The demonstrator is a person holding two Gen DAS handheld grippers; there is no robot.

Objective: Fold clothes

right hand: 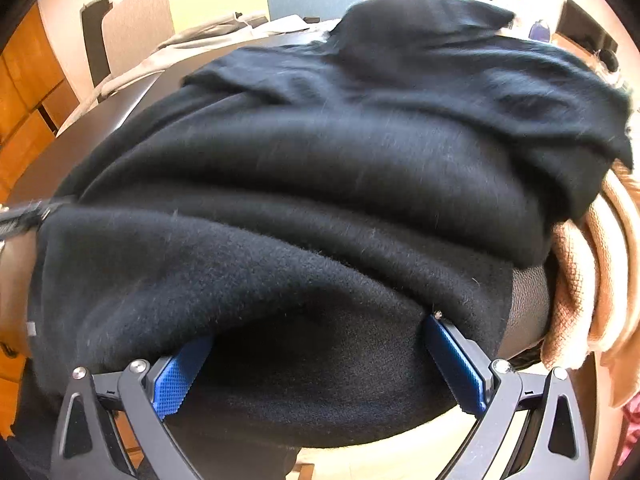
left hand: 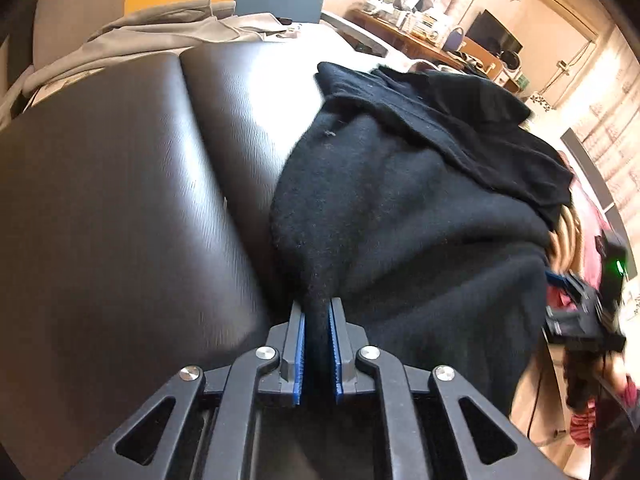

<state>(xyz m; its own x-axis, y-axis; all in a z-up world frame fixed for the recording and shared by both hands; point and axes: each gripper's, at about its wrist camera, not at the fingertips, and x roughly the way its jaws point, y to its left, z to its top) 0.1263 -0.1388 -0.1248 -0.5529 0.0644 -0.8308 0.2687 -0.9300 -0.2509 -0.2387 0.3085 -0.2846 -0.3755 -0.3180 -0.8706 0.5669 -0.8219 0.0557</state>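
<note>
- At bottom centre of the left wrist view, my left gripper [left hand: 317,320] is pinched tight on a fold of the black sweater [left hand: 400,220], which fills the right half over the dark cushions [left hand: 120,200].
- Across the right wrist view, the sweater [right hand: 320,180] fills mid-frame; my right gripper [right hand: 316,344] is spread wide, holding nothing, its blue pads [right hand: 456,364] against the hem.
- At right edge, tan cloth [right hand: 592,280] lies beside the sweater.

- Fleece garment [left hand: 400,208]: plain black.
- Cushion [left hand: 120,200]: dark brown, glossy.
- Gripper pads [right hand: 456,364]: blue, textured.
- Knit fabric [right hand: 580,280], 3 o'clock: tan.
- Cloth [left hand: 160,36], 11 o'clock: grey.
</note>
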